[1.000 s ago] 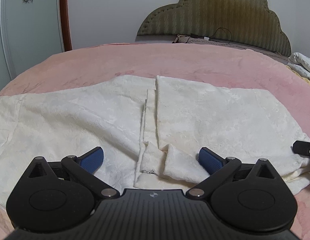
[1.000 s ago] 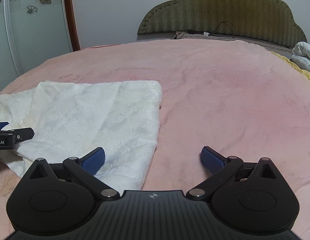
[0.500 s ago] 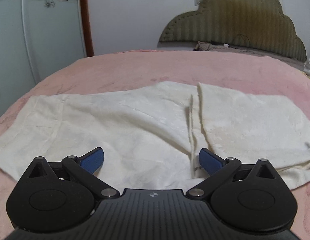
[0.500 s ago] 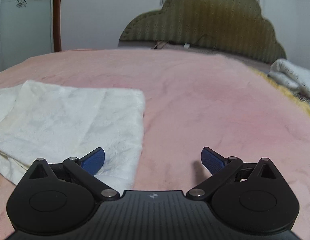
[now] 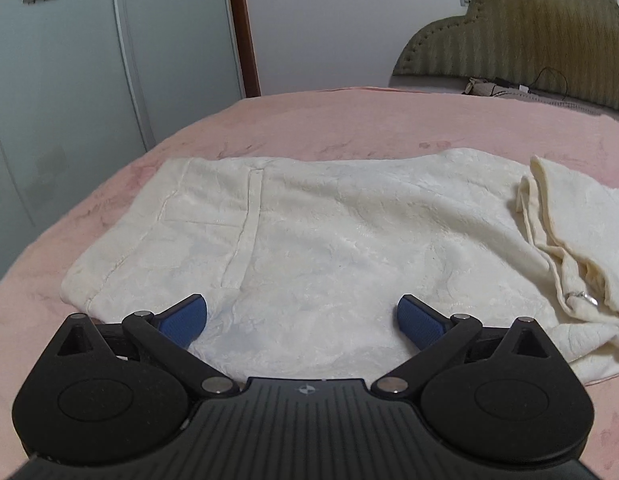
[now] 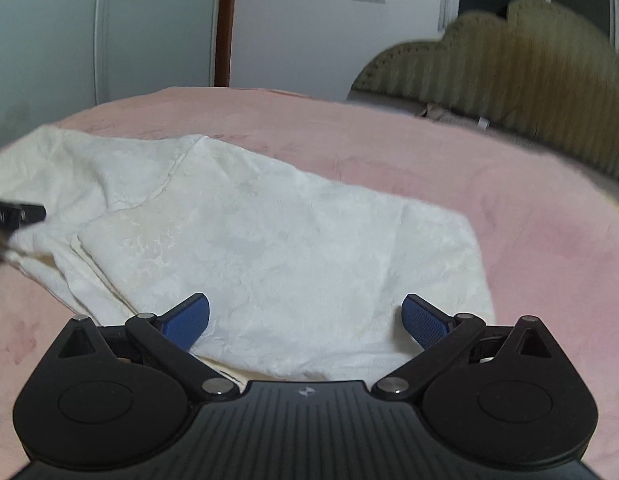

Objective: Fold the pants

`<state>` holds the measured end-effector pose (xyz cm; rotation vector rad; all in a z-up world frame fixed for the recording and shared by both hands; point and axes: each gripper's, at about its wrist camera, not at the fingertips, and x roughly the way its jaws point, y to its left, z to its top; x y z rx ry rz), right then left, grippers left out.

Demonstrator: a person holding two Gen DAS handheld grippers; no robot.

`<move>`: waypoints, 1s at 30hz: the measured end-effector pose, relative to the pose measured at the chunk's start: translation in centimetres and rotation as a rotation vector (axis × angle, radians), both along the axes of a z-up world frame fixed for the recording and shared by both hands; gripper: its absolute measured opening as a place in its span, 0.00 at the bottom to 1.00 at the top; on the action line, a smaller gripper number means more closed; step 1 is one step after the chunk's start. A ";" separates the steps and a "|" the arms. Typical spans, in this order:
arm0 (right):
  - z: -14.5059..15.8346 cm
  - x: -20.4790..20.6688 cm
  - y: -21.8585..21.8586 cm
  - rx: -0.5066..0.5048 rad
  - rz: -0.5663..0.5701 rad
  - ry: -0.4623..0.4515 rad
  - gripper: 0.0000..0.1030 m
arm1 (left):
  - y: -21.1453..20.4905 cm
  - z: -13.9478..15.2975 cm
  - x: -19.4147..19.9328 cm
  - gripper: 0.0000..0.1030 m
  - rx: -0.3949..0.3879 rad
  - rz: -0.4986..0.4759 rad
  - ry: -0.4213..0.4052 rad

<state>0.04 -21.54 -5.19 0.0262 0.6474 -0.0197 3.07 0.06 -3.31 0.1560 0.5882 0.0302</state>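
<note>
Cream-white pants lie flat across a pink bed. In the left wrist view the waist end with a pocket seam is at the left, and a folded-over layer with a small metal clasp lies at the right. My left gripper hovers open over the near edge of the waist part, holding nothing. In the right wrist view the folded leg end of the pants spreads before my right gripper, which is open just above the cloth's near edge. The left gripper's tip shows at the far left there.
The pink bedspread surrounds the pants. A padded olive headboard stands at the back right with a cable and small items at its foot. Pale wardrobe doors with flower decals and a brown door frame stand left.
Both grippers have swung to the left: the left one from the middle fold to the waist end, the right one from bare bedspread to over the folded leg end. Both stayed open.
</note>
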 end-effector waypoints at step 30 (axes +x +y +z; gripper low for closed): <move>3.0 0.9 19.1 -0.285 0.478 -0.197 1.00 | 13.3 3.5 -1.9 0.91 -0.355 0.215 0.036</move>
